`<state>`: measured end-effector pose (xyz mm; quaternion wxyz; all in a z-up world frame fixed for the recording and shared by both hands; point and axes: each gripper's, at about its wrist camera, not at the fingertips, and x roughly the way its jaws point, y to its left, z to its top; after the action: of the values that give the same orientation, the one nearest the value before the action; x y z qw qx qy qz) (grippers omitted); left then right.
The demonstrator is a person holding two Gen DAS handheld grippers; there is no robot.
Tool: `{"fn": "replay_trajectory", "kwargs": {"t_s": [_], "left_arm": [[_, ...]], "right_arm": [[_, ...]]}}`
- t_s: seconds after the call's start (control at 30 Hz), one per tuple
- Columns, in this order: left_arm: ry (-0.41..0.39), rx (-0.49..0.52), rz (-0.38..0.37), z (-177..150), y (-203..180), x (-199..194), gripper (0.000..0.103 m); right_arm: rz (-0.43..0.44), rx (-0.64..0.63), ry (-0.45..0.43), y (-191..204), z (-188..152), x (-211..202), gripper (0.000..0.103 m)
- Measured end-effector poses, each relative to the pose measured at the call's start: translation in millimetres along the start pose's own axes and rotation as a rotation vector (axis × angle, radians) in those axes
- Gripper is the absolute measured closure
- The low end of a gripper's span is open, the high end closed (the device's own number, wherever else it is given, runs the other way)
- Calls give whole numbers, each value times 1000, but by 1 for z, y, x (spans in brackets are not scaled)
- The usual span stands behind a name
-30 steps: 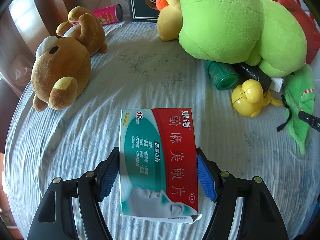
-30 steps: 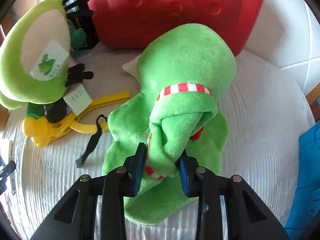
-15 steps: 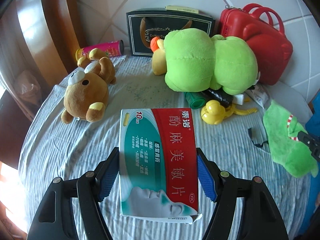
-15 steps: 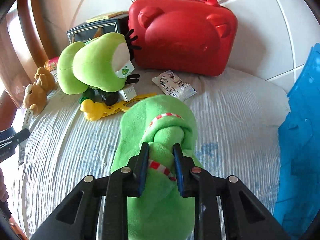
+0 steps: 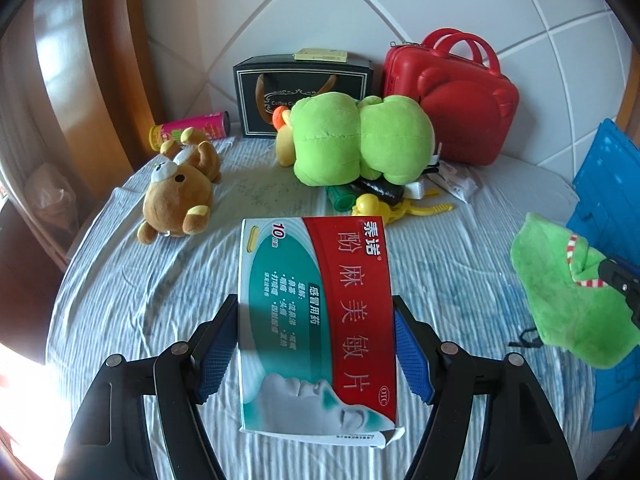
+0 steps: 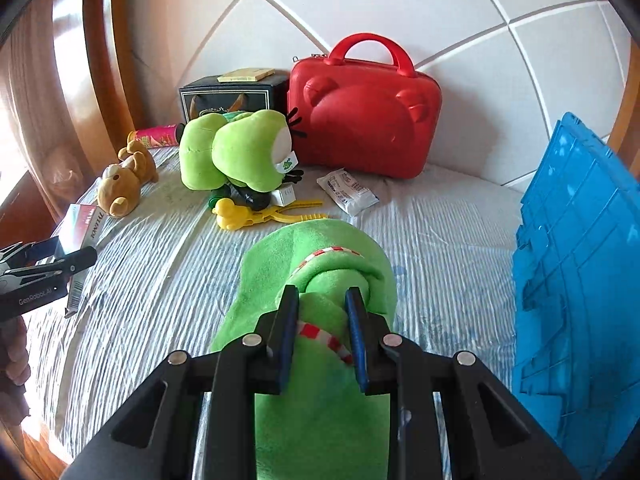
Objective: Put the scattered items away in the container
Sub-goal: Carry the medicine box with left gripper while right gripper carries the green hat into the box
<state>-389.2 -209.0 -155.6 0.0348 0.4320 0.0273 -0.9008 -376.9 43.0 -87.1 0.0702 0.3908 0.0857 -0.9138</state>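
The left tool (image 5: 316, 344) clamps a medicine box (image 5: 316, 320) above the bed (image 5: 160, 280). The right tool (image 6: 322, 320) pinches a green plush cloth (image 6: 320, 264) just beside the blue crate (image 6: 580, 260).

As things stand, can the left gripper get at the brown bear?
Probably not yet. The left gripper is already shut on the medicine box, so its fingers are occupied. The path across the bedsheet to the brown bear looks unobstructed once the box is dropped.
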Motion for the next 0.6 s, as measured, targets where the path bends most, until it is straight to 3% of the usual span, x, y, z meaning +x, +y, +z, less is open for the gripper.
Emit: {"fn": "replay_trajectory", "kwargs": {"t_s": [0.27,0.53,0.6], "left_arm": [[-84,67,-94,11,-41,-50,31],[-206,174,-265,53,-138,-126,32],[-234,208,-319,61,-175,-148,32]], "right_arm": [[-114,-54,-149,-10,22,-89,80],[-302,-11,-291,-84,38,-193,81],[-358,9,-312,-111,35,-214,94]]}}
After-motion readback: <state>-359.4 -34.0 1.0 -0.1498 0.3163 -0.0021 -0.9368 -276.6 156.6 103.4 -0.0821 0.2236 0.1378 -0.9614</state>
